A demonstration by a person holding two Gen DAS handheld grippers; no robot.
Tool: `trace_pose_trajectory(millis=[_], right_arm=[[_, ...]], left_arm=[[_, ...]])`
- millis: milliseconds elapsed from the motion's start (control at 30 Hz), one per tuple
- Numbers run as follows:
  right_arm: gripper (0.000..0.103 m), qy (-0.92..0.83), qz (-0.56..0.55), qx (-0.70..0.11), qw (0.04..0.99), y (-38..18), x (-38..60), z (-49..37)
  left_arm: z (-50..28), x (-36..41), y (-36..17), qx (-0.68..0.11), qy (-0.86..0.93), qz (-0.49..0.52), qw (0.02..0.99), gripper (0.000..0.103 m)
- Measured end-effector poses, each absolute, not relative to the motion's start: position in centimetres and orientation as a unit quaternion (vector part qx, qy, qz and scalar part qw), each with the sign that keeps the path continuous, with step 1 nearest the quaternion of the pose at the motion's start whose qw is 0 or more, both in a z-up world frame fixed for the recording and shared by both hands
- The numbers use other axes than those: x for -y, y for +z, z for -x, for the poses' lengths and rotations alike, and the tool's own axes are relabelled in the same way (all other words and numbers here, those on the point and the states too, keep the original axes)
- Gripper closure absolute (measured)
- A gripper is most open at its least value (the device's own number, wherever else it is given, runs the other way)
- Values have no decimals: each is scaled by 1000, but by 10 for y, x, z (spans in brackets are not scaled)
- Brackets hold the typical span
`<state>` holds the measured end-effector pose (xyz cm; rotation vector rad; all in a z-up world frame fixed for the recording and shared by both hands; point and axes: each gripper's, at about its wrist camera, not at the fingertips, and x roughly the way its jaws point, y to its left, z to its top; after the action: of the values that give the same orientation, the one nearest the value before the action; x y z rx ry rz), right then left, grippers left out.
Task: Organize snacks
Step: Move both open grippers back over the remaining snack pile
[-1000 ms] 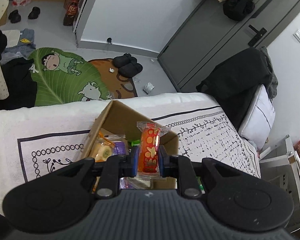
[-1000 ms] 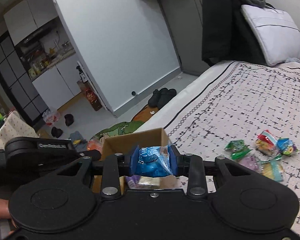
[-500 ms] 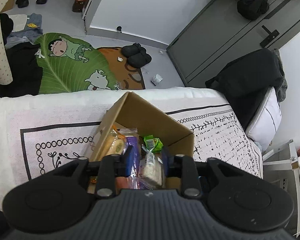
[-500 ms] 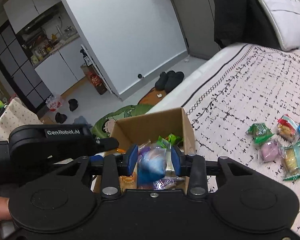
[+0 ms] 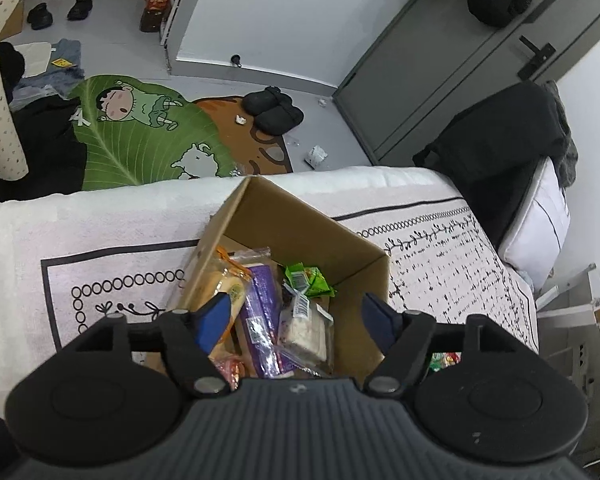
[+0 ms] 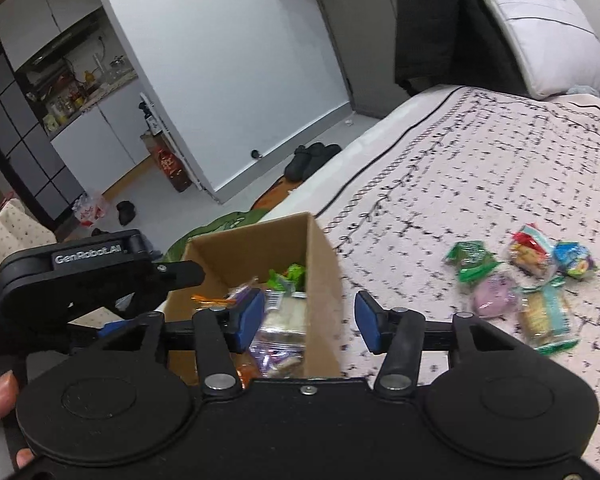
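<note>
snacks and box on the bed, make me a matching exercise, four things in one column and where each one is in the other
Things:
1. green packet
2. purple packet
3. pink round snack
4. black slippers

Places:
a. on the floor beside the leaf-shaped mat
b. loose on the bedspread, outside the box
c. inside the cardboard box, toward its far corner
d. inside the cardboard box, lying lengthwise near the middle

Pairs: 1-c, 2-d, 3-b, 4-a

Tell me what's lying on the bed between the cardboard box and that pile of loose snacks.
Nothing: only bare bedspread separates the cardboard box from the loose snacks, shown in the right wrist view.
</note>
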<state>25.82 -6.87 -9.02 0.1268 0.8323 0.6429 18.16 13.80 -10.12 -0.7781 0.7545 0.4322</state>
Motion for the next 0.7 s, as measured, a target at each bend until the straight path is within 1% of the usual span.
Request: trace_pose_trajectory(millis=[133, 567, 700], right_arm=[[48, 295, -59, -401, 865, -93, 83, -263], [43, 276, -42, -393, 876, -103, 139, -283], [39, 270, -24, -385, 882, -106, 159, -290]], left_arm=[[-184, -132, -102, -361, 202, 359, 836, 28], [-203, -96, -99, -374, 168, 315, 856, 27], [-208, -79, -99, -378, 151, 295, 864, 27]])
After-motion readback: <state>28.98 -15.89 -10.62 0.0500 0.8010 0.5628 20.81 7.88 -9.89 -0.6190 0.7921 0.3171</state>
